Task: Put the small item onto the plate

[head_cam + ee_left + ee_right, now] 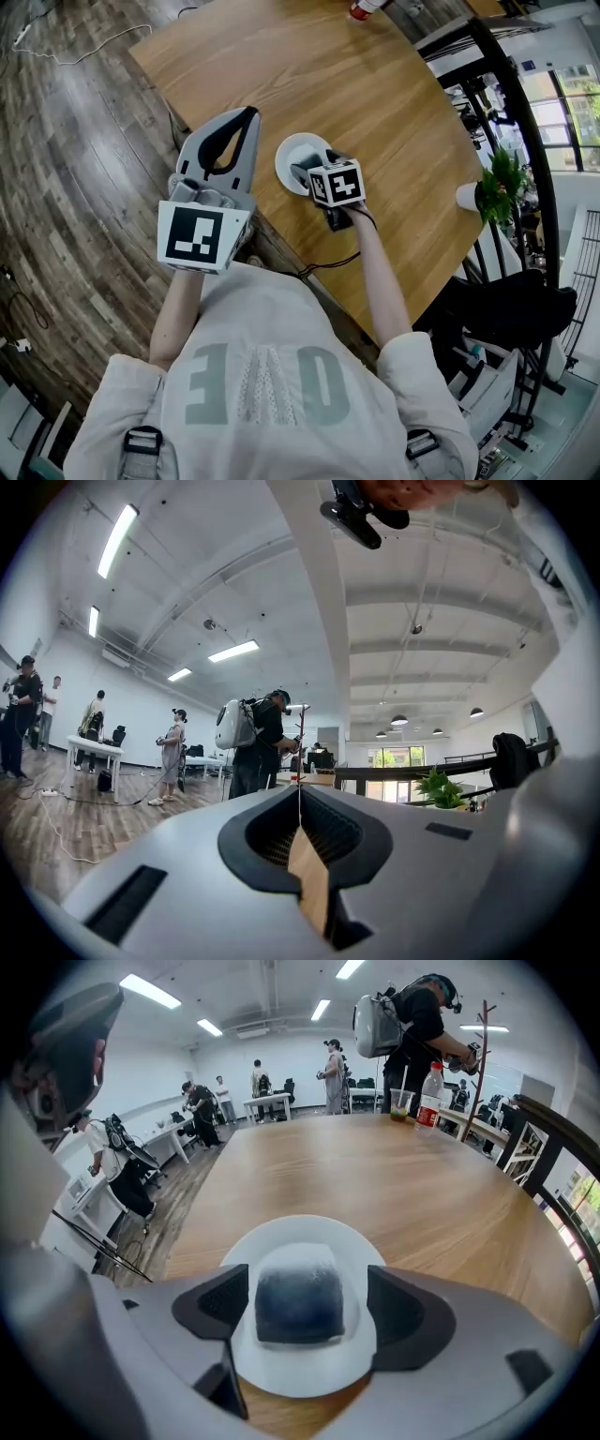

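A small dark-blue block with a pale frosted top (300, 1299) lies on a white round plate (302, 1230) near the front edge of the wooden table (375, 84). My right gripper (305, 1307) hangs low over the plate, open; its dark pads (220, 1302) stand either side of the block with a gap and do not press it. In the head view the right gripper (305, 172) covers part of the plate (292, 148) and hides the block. My left gripper (246, 114) is raised off the table's left edge, its jaws meeting at the tips, nothing held.
A bottle (430, 1091) and a cup with a straw (402, 1102) stand at the table's far end. A potted plant (500, 183) and a white cup (466, 196) sit at the right edge by a black railing (520, 103). People stand in the room behind.
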The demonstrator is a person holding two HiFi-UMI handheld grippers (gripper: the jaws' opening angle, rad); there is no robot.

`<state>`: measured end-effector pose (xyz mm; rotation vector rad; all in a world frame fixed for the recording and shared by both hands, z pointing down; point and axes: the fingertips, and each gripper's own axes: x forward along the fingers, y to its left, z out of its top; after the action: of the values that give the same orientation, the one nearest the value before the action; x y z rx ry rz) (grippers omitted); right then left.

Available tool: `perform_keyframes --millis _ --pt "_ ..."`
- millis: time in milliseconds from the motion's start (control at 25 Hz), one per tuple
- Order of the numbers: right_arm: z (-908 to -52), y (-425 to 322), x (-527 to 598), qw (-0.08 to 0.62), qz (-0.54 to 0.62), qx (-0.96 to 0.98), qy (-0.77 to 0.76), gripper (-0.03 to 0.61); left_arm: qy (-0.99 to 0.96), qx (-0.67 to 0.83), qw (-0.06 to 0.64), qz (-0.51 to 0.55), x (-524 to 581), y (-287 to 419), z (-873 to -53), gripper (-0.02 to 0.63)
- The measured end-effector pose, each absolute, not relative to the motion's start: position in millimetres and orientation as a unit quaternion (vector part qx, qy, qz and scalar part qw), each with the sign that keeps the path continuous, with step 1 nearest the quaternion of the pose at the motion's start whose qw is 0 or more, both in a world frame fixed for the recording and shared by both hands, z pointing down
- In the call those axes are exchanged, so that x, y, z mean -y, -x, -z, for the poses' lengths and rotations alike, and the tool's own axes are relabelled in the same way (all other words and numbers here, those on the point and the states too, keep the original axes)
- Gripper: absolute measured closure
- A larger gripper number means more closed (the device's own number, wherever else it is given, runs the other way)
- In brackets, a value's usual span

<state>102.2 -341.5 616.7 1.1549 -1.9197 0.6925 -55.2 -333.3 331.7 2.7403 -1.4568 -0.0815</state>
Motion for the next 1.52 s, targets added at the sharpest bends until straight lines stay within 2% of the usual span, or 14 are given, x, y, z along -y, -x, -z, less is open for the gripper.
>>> perform_keyframes --millis 320,720,1000,1240,1360,1400,1440,1480,1520 --pt "-564 -89 350 0.309 -0.258 0.785 -0.471 0.202 -0.886 0.463 0.007 0.028 333 53 -325 0.603" --pt "-414 -55 345 0.145 -0.145 0.858 -0.471 0.206 -0.894 0.446 -0.018 0.032 326 40 -306 0.603" --pt "-321 -34 316 0.066 -0.060 0.884 -0.459 0.207 -0.894 0.444 -0.040 0.035 323 39 -291 0.604" --pt "-261 -42 300 -0.048 -0.050 0.879 -0.472 0.209 -0.892 0.449 -0.052 0.028 317 40 -287 0.603" --pt "-244 -49 293 -0.080 -0.044 0.872 -0.480 0.214 -0.890 0.452 -0.059 0.028 314 42 -283 0.603" --pt "-240 -53 290 -0.084 -0.042 0.867 -0.489 0.230 -0.889 0.452 -0.062 0.029 313 42 -280 0.603" --pt "-238 -58 289 -0.086 -0.039 0.858 -0.504 0.332 -0.889 0.452 -0.065 0.030 312 43 -278 0.603" --pt "-236 -64 288 -0.084 -0.035 0.848 -0.521 0.524 -0.889 0.453 -0.067 0.031 310 44 -277 0.603" --pt "-236 -68 287 -0.080 -0.029 0.840 -0.535 0.561 -0.888 0.453 -0.068 0.032 309 45 -275 0.604"
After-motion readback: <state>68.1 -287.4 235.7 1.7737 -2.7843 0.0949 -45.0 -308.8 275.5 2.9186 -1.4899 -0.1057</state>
